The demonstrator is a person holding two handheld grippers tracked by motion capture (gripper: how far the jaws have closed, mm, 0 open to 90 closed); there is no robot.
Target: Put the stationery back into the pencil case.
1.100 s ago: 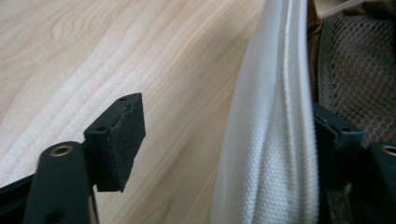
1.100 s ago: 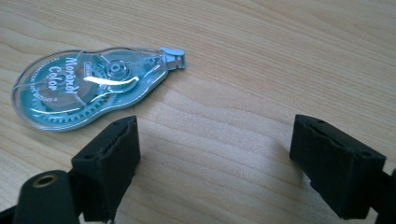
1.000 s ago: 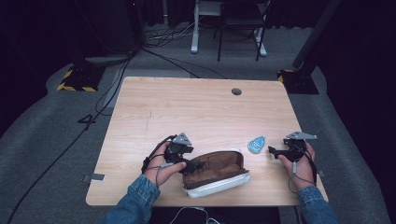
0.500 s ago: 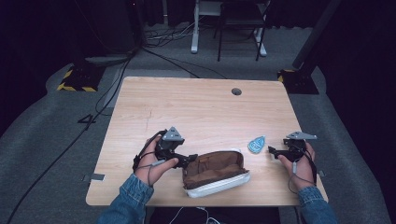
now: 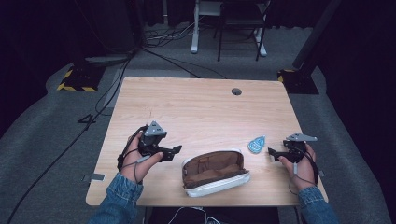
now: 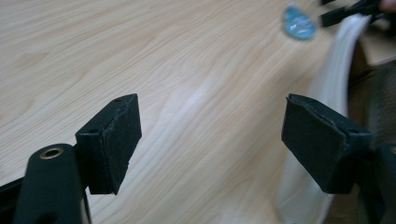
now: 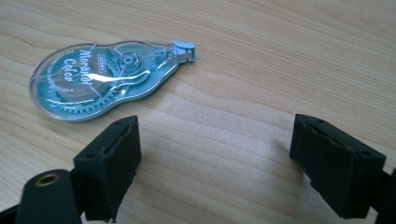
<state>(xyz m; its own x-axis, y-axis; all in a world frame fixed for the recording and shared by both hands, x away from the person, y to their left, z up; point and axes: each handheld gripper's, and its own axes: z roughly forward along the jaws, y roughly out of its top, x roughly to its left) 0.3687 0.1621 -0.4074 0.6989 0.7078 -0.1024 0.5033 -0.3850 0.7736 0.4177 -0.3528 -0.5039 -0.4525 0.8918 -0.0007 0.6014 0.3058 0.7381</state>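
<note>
Two open grippers — case (image 5: 215,171); tape (image 5: 256,144)

Brown pencil case (image 5: 214,171) with white shell, unzipped and gaping, lying flat at table's 6 o'clock edge, long axis roughly 8-to-2. Teal translucent correction-tape dispenser (image 7: 102,78), teardrop-shaped, flat on the wood at case's 2 o'clock, apart from it.

A studio-like lab — black curtains (image 5: 42,28), floor cables (image 5: 154,51), grey carpet (image 5: 46,140), hazard-taped stand bases (image 5: 77,79).
</note>
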